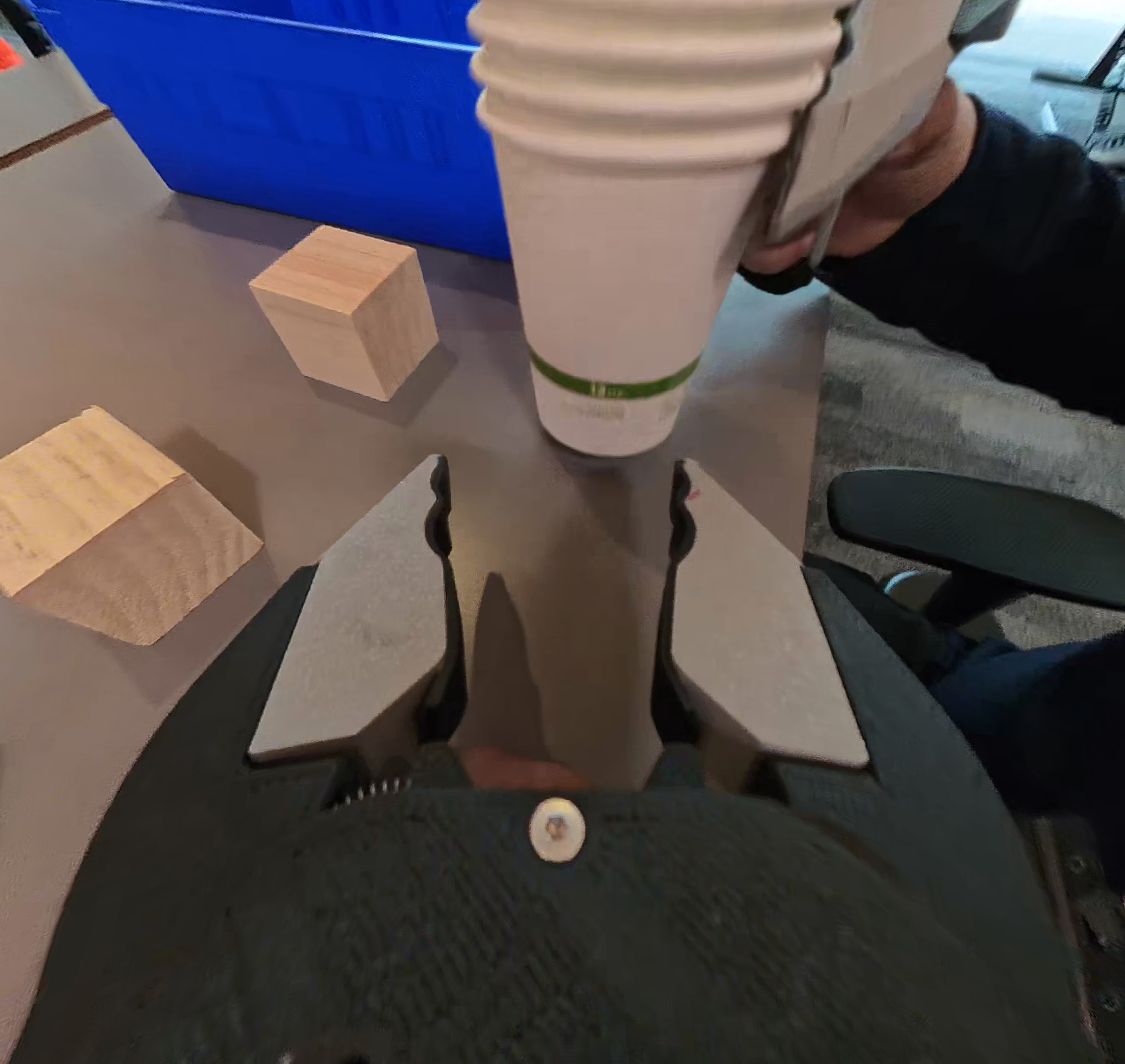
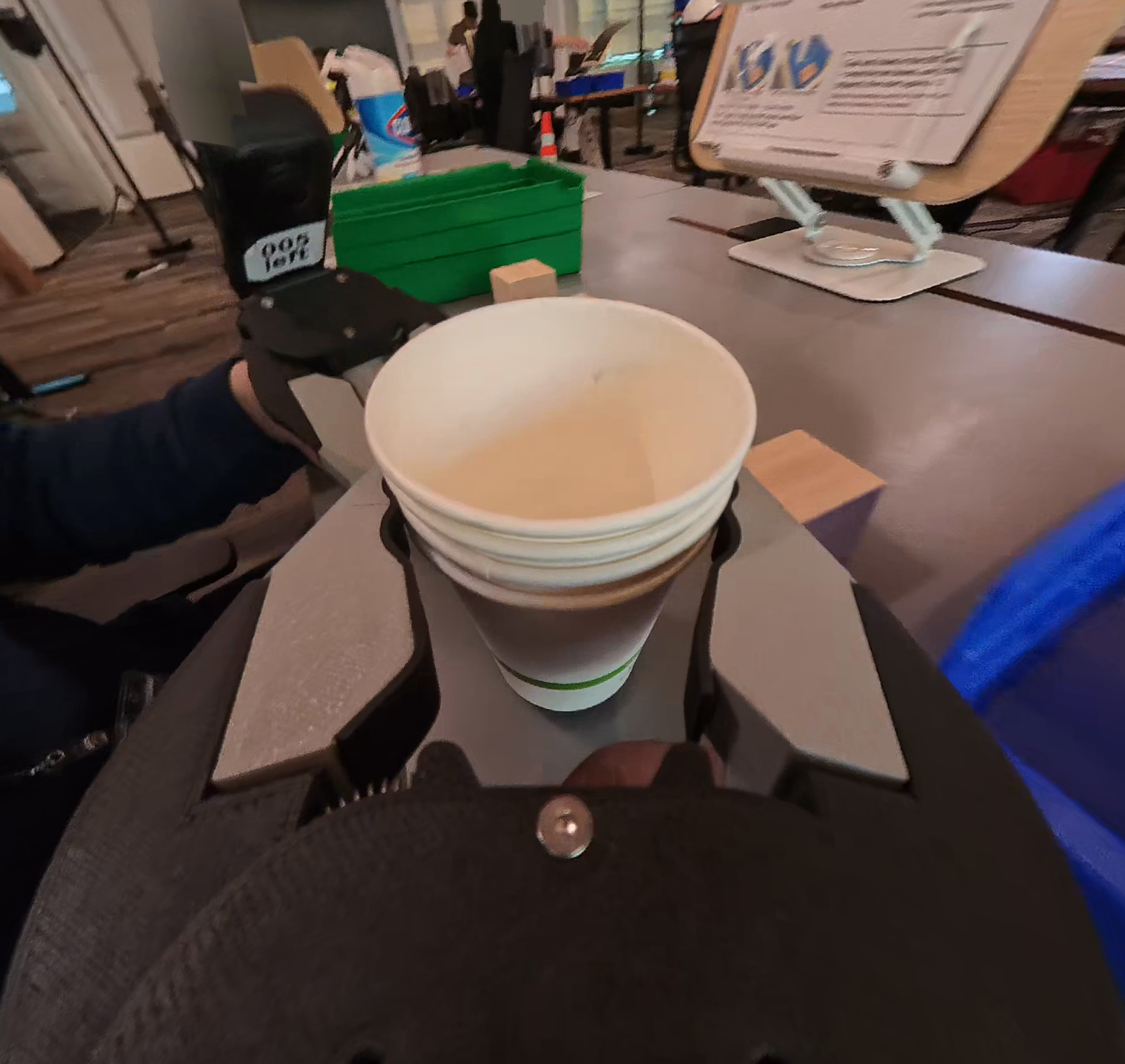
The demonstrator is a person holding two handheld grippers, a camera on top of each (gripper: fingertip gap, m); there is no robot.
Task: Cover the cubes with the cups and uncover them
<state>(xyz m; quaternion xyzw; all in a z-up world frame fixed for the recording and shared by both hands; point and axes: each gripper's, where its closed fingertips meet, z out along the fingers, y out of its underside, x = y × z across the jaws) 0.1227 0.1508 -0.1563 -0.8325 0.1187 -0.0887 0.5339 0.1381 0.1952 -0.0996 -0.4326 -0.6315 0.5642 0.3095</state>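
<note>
Left wrist view: left gripper (image 1: pixel 560 475) jaws apart, empty; nested cups (image 1: pixel 627 231) at 12 o'clock, cubes (image 1: pixel 347 310) at 10.

Right wrist view: right gripper (image 2: pixel 560 523) straddling stack rims, squeeze unclear; stack may slip, or several cups lift together.

Nothing here is sharp enough for me to read properly, but several things carry print. The stack of white paper cups (image 1: pixel 615 243) has a green band (image 1: pixel 612 386) near its base with a small mark on it, and faint grey lines of print just below, too blurred to make out. The black body of the left gripper (image 1: pixel 560 487) wears a white label (image 2: pixel 285 255) with dark characters in two rows. Farther back on the table (image 2: pixel 791 335), a white container (image 2: pixel 389 121) has a blue branded label. A printed sheet (image 2: pixel 883 48) with small pictures and lines of text rests on a wooden stand (image 2: pixel 1035 140).
</note>
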